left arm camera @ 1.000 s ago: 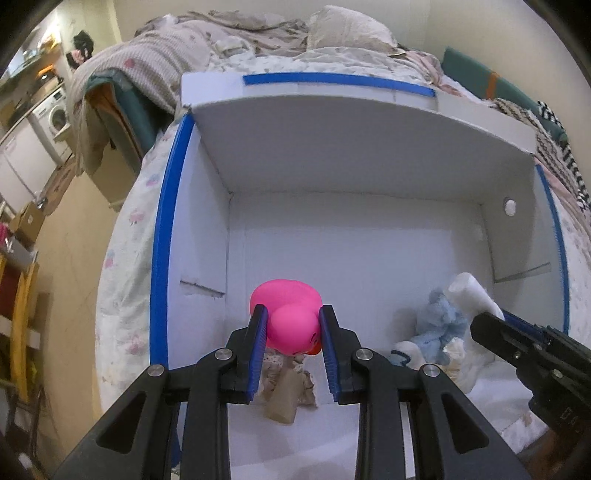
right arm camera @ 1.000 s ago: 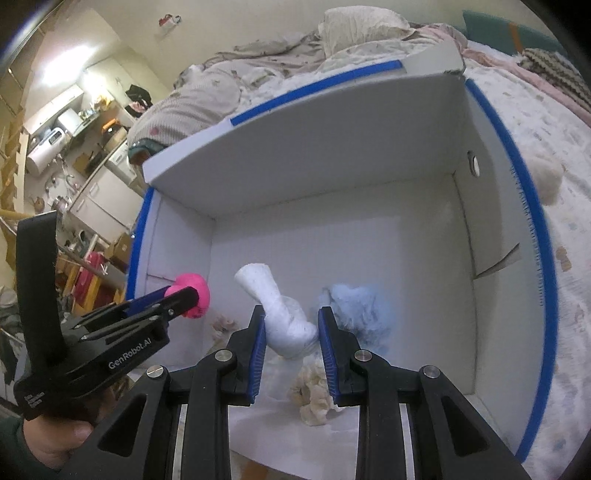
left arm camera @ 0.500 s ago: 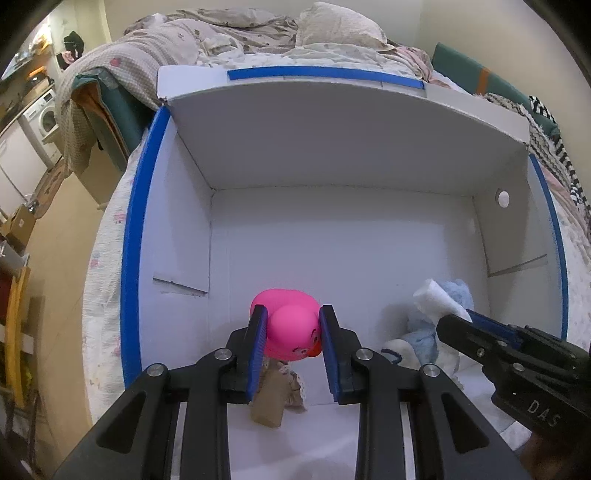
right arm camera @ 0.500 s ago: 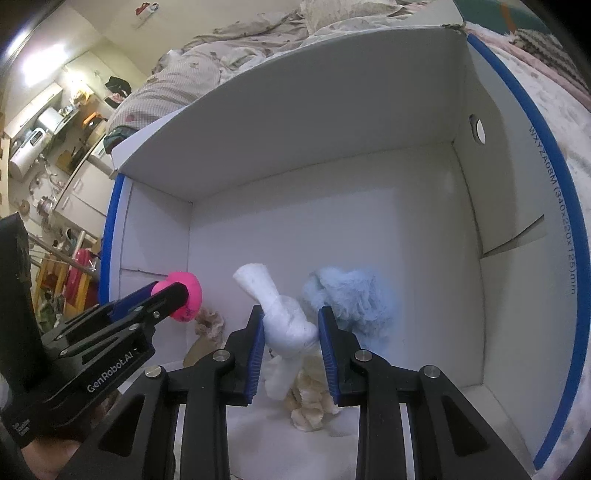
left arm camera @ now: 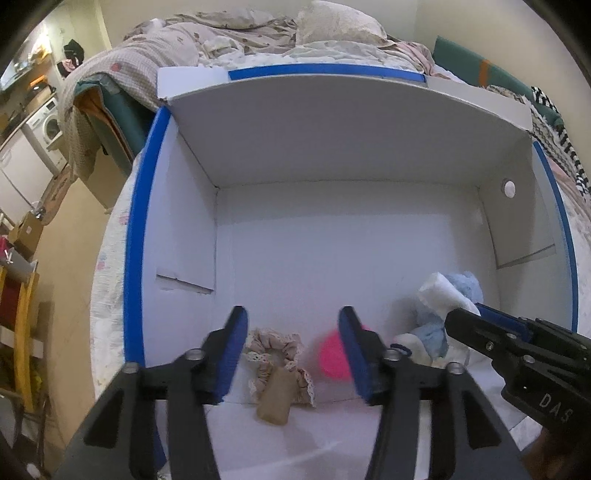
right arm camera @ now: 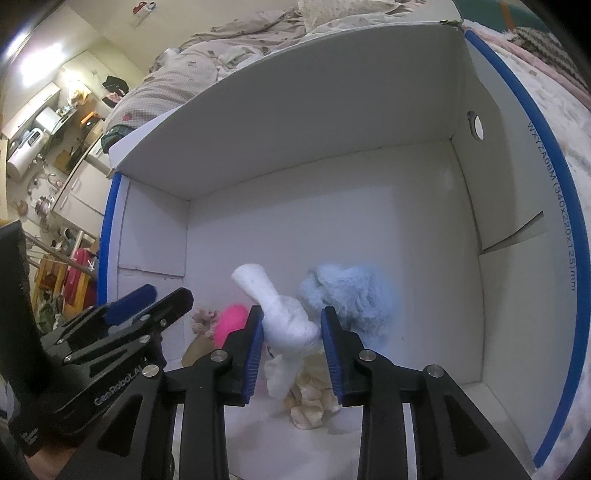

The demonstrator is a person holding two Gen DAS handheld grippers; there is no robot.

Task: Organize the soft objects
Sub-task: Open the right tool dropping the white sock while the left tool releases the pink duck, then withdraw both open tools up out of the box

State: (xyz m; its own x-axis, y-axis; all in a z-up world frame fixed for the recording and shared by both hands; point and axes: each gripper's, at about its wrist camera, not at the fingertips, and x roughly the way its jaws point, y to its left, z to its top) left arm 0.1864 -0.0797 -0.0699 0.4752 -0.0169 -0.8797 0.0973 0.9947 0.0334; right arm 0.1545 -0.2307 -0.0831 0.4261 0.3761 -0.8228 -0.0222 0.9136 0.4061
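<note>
A white cardboard box [left arm camera: 332, 147] with blue-taped rims lies open on a bed. My left gripper [left arm camera: 291, 317] hangs over its near left part, jaws opening, nothing between the pads. A pink toy [left arm camera: 332, 356], blurred, sits just below beside the right finger. My right gripper [right arm camera: 291, 314] holds a white rolled sock [right arm camera: 284, 317] upright; its jaws are opening, with the pads still against the sock. Behind the sock lies a pale blue plush [right arm camera: 351, 295]. A beige lace scrunchie [left arm camera: 277, 347] with a brown tag lies on the box floor.
Cream crumpled fabric [right arm camera: 310, 402] lies under the sock. The box's far half [right arm camera: 332, 221] holds nothing. Rumpled bedding [left arm camera: 258, 33] lies behind the box. A room with a washing machine [left arm camera: 48, 125] and shelves opens to the left. A hand [right arm camera: 44, 461] holds the left gripper [right arm camera: 168, 295].
My left gripper has opened and let go of the pink toy, which has dropped towards the box floor. The right gripper's jaws have spread slightly around the white sock.
</note>
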